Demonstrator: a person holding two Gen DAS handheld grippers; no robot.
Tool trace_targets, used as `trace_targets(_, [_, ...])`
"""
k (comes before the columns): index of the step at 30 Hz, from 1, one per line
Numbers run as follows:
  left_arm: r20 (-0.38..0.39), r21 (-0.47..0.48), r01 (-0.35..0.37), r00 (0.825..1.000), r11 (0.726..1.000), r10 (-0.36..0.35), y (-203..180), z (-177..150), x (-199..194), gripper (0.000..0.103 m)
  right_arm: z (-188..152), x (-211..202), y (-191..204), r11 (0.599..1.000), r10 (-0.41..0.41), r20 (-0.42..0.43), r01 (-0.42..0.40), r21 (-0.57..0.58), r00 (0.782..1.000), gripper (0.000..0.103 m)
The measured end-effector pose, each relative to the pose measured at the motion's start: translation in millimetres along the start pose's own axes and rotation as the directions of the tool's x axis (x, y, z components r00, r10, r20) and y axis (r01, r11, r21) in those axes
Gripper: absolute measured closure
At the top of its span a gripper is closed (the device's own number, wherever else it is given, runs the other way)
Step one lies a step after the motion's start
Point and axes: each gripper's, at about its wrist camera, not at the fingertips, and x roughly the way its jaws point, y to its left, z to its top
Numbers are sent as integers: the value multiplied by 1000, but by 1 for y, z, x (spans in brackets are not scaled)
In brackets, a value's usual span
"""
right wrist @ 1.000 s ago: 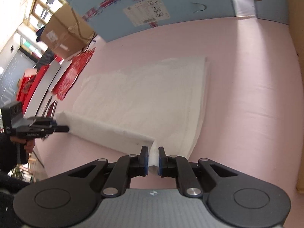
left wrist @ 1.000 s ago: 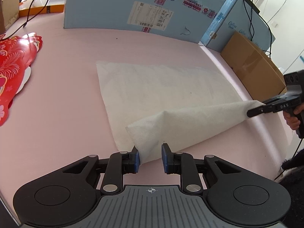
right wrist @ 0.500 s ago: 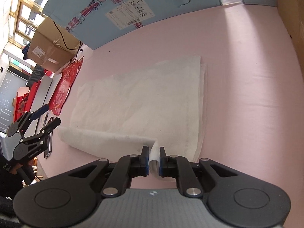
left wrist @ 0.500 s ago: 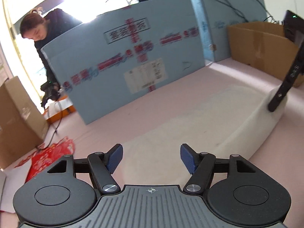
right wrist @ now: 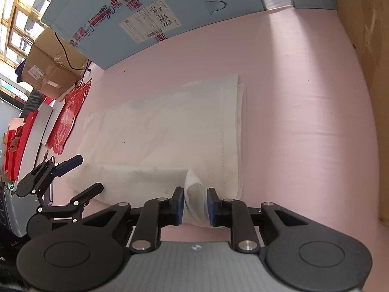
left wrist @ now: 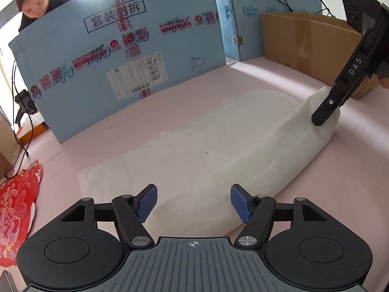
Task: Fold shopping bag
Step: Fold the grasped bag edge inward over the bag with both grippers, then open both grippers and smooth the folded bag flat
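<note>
Bag now between loosened hand-held gripper

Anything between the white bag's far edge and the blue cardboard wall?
No. Between the white bag and the blue cardboard wall lies only bare pink tabletop, seen best in the right wrist view.

Pink table carries white bag, seemingly red paper-cuts.
</note>
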Motion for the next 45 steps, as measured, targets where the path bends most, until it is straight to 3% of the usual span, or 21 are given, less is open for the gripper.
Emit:
trace_targets(4, [-23, 14, -9, 1000, 1000, 9, -2, -7, 5, 36, -2, -6, 1, 991, -135, 60, 136, -16, 989, 69])
trace_targets(7, [-19, 12, -12, 1000, 1000, 12, -4, -10, 6, 35, -6, -17, 16, 972, -218, 159, 229, -55, 963, 68])
trace_targets(10, [-14, 2, -9, 1000, 1000, 9, -3, -12, 7, 34, -14, -33, 38, 968, -173, 307, 219, -124, 936, 65])
trace_targets(12, [-7, 9, -10, 1000, 1000, 10, -4, -13, 7, 34, -19, -30, 58, 968, -89, 339, 161, -191, 936, 65])
trace_targets(14, [-2, 24, -13, 1000, 1000, 13, -6, -16, 8, 34, -23, -11, 77, 965, 14, 296, 64, -255, 955, 65])
trace_targets(16, [1, 28, -18, 1000, 999, 18, -7, -16, 8, 33, -26, 15, 93, 955, 67, 251, 11, -296, 966, 67])
trace_targets(20, [8, 21, -29, 1000, 999, 29, -7, -18, 8, 28, -30, 50, 111, 940, 55, 210, 20, -342, 976, 68])
trace_targets(24, [15, -10, -26, 1000, 1000, 27, -4, -20, 7, 26, -47, 53, 98, 937, -25, 222, 100, -334, 975, 71])
trace_targets(28, [15, -32, -29, 999, 999, 29, 0, -20, 6, 23, -62, 40, 76, 922, -99, 289, 198, -334, 952, 71])
trace_targets(32, [7, -61, -106, 994, 992, 107, 11, -26, 0, 23, -74, 29, 59, 882, -180, 348, 307, -356, 920, 70])
trace_targets(34, [-9, -87, -168, 986, 982, 168, 21, -31, -5, 23, -79, 25, 53, 865, -210, 371, 348, -361, 905, 68])
trace_targets(38, [-38, -46, -289, 957, 956, 288, 32, -38, -11, 23, -80, 21, 49, 860, -228, 380, 369, -354, 896, 59])
trace_targets(42, [-60, 58, -417, 905, 907, 420, 34, -39, -10, 24, -78, 21, 47, 856, -242, 381, 381, -350, 892, 53])
trace_targets(43, [-52, 106, -459, 884, 882, 466, 29, -36, -10, 24, -78, 21, 46, 854, -246, 381, 385, -349, 891, 53])
trace_targets(44, [-29, 133, -475, 875, 870, 482, 24, -33, -13, 24, -77, 21, 46, 853, -249, 381, 388, -350, 890, 53])
trace_targets(45, [7, 143, -463, 884, 875, 467, 17, -28, -18, 24, -77, 21, 47, 850, -252, 382, 392, -351, 889, 53])
